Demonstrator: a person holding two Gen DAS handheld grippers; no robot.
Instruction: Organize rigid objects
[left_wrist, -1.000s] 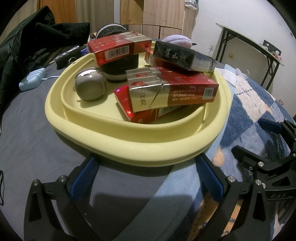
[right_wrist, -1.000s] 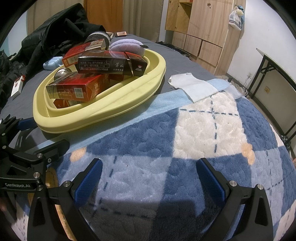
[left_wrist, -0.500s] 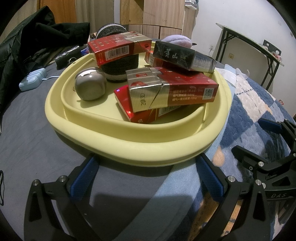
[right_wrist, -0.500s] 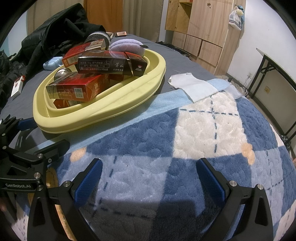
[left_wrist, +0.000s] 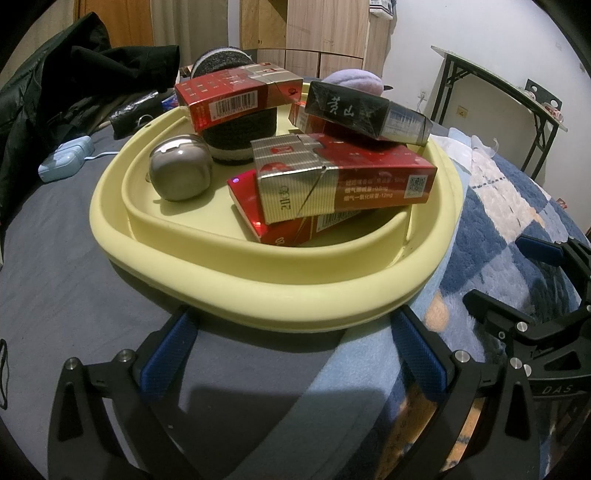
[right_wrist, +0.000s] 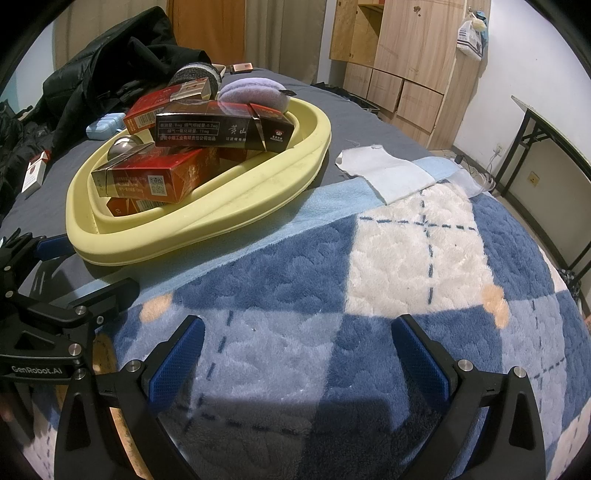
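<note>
Both tools, left (left_wrist: 291, 350) and right (right_wrist: 295, 354), are black frames with blue textured pads (right_wrist: 175, 360) and silver screws (right_wrist: 464, 364).

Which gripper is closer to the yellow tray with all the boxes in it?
The left gripper. Its open jaws point straight at the yellow tray, right by the near rim. The right gripper, also open, faces bare blanket, with the tray off to its left.
</note>
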